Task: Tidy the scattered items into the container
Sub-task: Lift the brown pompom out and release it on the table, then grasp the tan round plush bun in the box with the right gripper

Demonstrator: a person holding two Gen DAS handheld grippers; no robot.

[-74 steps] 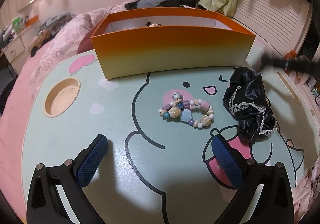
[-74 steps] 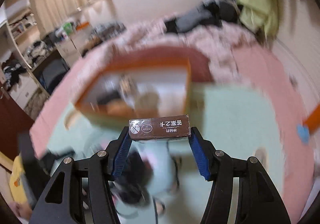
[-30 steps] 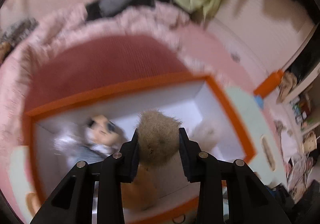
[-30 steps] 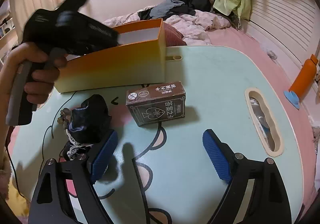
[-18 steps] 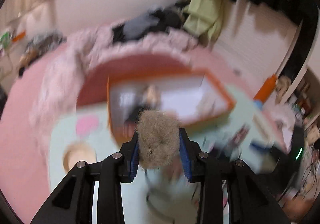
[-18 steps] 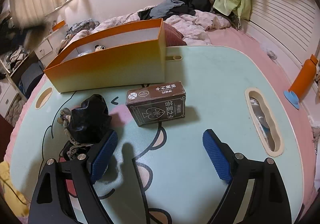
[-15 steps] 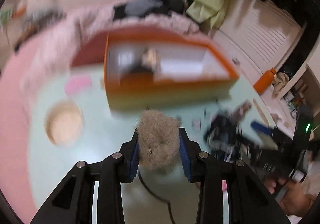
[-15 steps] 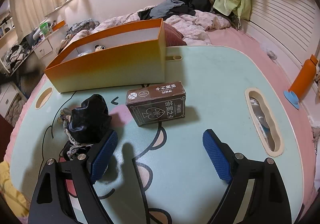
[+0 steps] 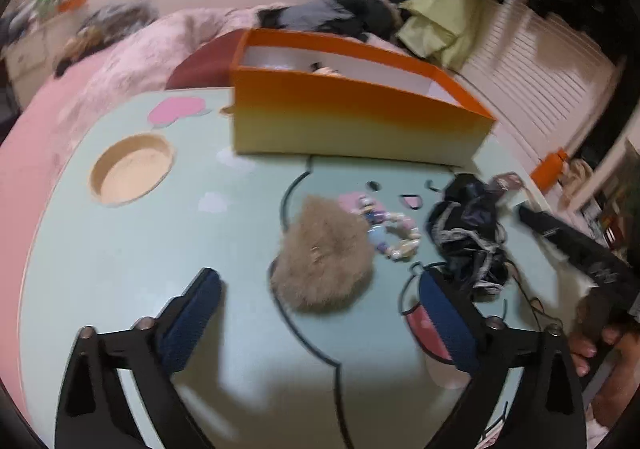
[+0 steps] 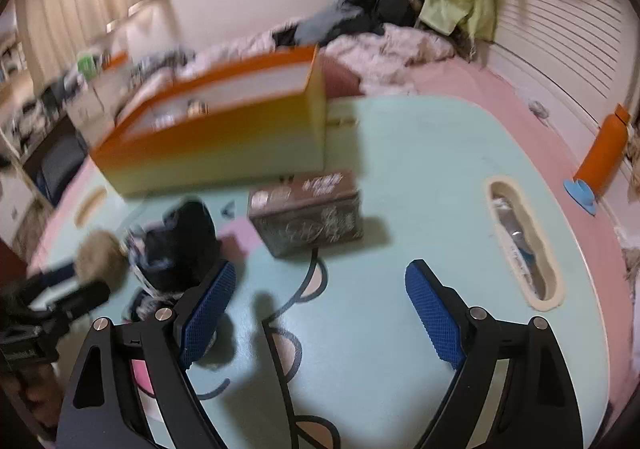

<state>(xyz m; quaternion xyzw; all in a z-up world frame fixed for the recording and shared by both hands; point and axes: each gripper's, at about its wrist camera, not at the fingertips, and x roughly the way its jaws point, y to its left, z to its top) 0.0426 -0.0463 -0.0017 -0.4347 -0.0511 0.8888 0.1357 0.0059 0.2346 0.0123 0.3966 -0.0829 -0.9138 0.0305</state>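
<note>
A tan fluffy pompom (image 9: 322, 259) lies on the mint cartoon table (image 9: 120, 249), next to a bead bracelet (image 9: 394, 231) and a black lace scrunchie (image 9: 468, 233). My left gripper (image 9: 318, 279) is opening: the pompom sits between and just beyond its blue pads, and neither pad touches it. The orange box (image 9: 352, 125) stands behind, with a doll partly visible inside. In the right wrist view, a brown card box (image 10: 308, 213) rests in front of the orange box (image 10: 224, 145). My right gripper (image 10: 320, 269) hangs open and empty near it, with the scrunchie (image 10: 180, 245) by its left finger.
The table has a round hollow (image 9: 132, 169) at the left and a long slot (image 10: 524, 245) at the right. An orange bottle (image 10: 604, 153) stands on the floor. A bed with piled clothes lies behind. A hand (image 9: 600, 333) shows at the right edge.
My left gripper swung back from above the orange box down to the table, opened wide and let go of the pompom. The right gripper kept still.
</note>
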